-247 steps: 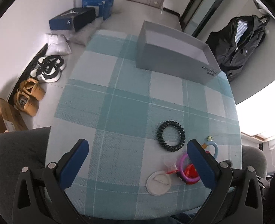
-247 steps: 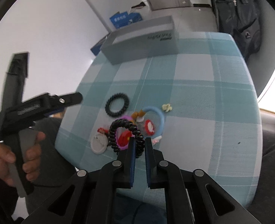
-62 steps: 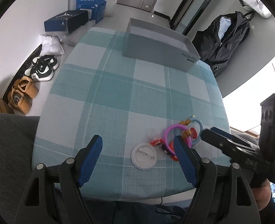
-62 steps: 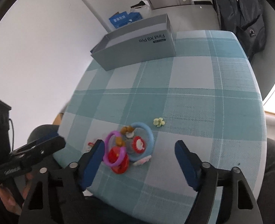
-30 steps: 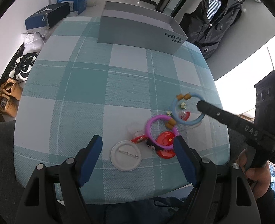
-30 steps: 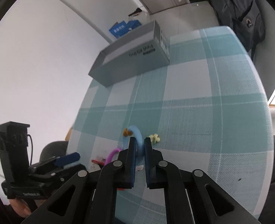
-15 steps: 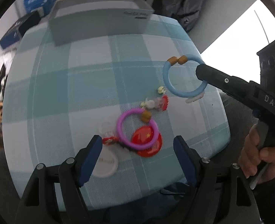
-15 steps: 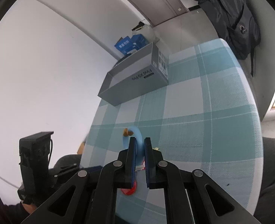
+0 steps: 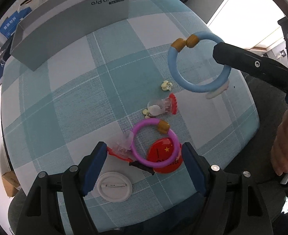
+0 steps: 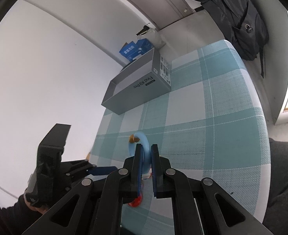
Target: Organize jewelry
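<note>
Below left tool (image 9: 144, 154), purple ring (image 9: 154, 142), right view hides it

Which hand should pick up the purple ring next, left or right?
Probably the left. The left gripper is open and hangs right over the purple ring on the table. The right gripper is busy: it is shut on the blue ring, held up in the air.

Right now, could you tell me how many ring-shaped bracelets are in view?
2. The blue bracelet is held off the table in the right gripper. The purple bracelet lies on the checked tablecloth, partly over a red badge, between the left gripper's open fingers.
</note>
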`<state>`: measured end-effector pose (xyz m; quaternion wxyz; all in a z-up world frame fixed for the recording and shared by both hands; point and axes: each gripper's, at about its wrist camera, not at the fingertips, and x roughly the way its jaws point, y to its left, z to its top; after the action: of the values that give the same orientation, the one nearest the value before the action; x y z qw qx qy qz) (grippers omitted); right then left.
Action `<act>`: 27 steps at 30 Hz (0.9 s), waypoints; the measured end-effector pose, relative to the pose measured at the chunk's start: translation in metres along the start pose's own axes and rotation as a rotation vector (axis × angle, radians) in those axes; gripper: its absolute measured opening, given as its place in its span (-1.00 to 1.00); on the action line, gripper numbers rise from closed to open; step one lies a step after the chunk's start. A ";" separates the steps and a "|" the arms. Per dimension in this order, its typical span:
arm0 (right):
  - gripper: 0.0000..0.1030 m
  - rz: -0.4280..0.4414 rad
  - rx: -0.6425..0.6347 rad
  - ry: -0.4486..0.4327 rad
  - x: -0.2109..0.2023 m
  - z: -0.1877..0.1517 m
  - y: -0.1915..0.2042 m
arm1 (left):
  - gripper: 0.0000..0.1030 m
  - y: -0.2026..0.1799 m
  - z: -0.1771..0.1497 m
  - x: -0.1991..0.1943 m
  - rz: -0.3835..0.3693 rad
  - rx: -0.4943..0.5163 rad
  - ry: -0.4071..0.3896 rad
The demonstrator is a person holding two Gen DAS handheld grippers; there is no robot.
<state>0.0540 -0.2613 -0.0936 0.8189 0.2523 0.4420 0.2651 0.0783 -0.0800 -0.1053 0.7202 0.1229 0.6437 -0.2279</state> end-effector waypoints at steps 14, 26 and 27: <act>-0.86 0.004 0.026 -0.012 -0.001 0.000 -0.006 | 0.45 0.050 0.002 -0.045 -0.063 -0.135 -0.133; -0.86 -0.010 0.032 -0.013 0.000 -0.001 -0.005 | 0.43 0.071 -0.042 -0.018 -0.304 -0.337 -0.105; -0.85 -0.012 0.030 -0.012 0.000 -0.001 -0.004 | 0.41 0.072 -0.046 -0.019 -0.311 -0.348 -0.109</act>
<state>0.0539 -0.2644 -0.0966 0.8194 0.2635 0.4425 0.2519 0.0719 0.0067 -0.1013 0.7203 -0.1162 0.6447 -0.2281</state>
